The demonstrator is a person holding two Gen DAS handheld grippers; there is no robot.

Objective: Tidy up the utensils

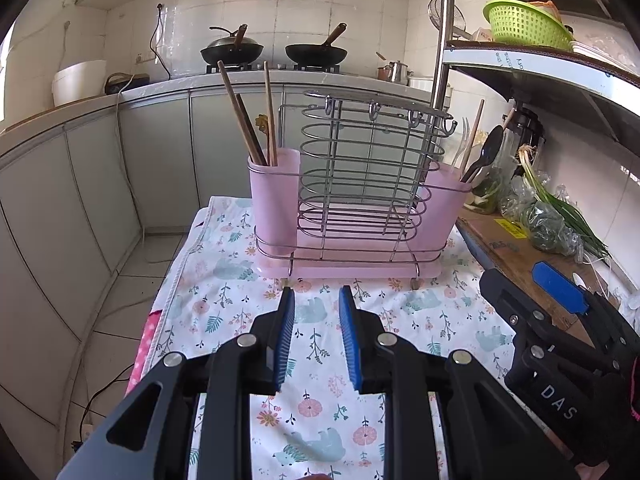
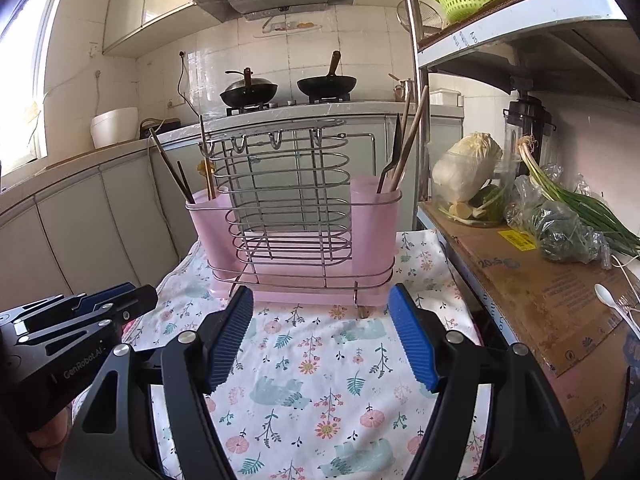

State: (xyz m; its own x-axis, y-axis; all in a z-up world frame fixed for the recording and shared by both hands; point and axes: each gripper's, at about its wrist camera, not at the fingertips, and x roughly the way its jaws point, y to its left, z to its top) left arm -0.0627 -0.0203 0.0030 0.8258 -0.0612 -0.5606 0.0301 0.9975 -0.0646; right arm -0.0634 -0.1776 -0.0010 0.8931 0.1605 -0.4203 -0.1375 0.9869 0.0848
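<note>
A wire utensil rack stands on a pink tray on the floral cloth. Its left pink cup holds wooden chopsticks. Its right pink cup holds a dark spoon, a clear fork and wooden sticks. A white plastic spoon lies on the cardboard to the right. My left gripper hovers before the rack, open and holding nothing. My right gripper is beside it, jaws wide and bare.
A cardboard-covered shelf on the right carries bagged greens, green onions and a cabbage. A steel shelf post rises behind the rack. A green basket sits on the upper shelf. Two woks stand on the far stove.
</note>
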